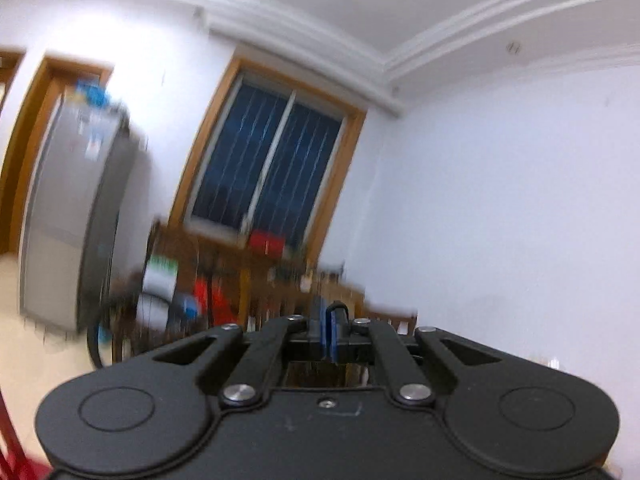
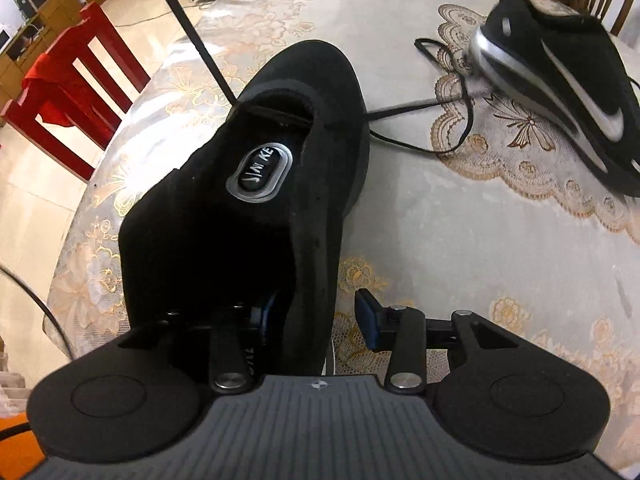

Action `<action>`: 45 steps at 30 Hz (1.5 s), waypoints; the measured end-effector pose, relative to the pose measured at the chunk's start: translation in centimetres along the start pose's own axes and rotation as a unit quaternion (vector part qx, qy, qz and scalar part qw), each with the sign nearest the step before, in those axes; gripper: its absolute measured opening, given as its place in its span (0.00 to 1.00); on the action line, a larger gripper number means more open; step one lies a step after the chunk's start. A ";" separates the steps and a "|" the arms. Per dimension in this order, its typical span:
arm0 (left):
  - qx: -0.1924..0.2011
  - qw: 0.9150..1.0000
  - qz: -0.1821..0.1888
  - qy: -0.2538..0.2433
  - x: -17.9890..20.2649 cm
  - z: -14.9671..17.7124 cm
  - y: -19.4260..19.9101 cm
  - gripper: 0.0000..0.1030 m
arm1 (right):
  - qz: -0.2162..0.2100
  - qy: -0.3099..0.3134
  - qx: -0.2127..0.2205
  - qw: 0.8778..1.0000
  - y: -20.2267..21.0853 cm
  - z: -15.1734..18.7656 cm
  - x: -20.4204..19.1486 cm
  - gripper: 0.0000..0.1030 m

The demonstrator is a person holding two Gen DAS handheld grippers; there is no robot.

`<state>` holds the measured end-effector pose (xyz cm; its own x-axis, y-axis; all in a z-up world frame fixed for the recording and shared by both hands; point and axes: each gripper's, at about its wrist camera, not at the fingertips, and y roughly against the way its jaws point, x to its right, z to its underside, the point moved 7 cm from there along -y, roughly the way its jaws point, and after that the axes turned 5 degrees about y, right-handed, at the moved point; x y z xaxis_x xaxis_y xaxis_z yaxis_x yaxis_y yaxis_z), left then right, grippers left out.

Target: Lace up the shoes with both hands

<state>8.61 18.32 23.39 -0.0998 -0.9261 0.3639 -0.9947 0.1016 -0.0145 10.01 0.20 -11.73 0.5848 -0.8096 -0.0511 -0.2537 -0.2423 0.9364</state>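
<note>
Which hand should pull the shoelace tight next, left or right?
Probably the left. The left gripper is shut on the black lace, which runs taut up from the shoe. The right gripper straddles the shoe's side wall, steadying it.

Black shoe (image 2: 256, 184), gold-floral grey tablecloth (image 2: 460, 240).

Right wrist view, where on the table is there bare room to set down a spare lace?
The widest free patch of tablecloth lies between the near shoe and the far shoe, below the loose lace. A narrower strip runs along the table's left edge beside the near shoe. It is crowded around the loose lace and right at the tongs.
</note>
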 end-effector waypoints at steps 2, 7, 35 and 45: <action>0.025 1.000 0.000 -0.011 0.7 -3.1 0.1 0.02 | 0.001 -0.003 -0.002 1.000 0.0 0.0 0.0 0.40; 0.043 0.998 -0.012 -0.036 2.2 -7.8 -0.5 0.02 | -0.002 -0.003 -0.003 1.000 -0.2 -0.2 0.0 0.38; -0.070 0.976 -0.199 -0.051 3.1 4.6 -0.5 0.02 | -0.013 0.035 0.131 0.991 -0.5 -11.3 20.0 0.18; -0.067 0.969 -0.232 -0.048 4.0 4.9 0.7 0.02 | -0.082 0.387 0.102 0.913 -4.0 -6.2 7.4 0.21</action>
<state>7.37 12.93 20.30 0.3488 -0.9124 0.2141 -0.9218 -0.2927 0.2541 20.17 -1.51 -13.65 0.9769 -0.1527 0.1493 -0.2057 -0.4849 0.8500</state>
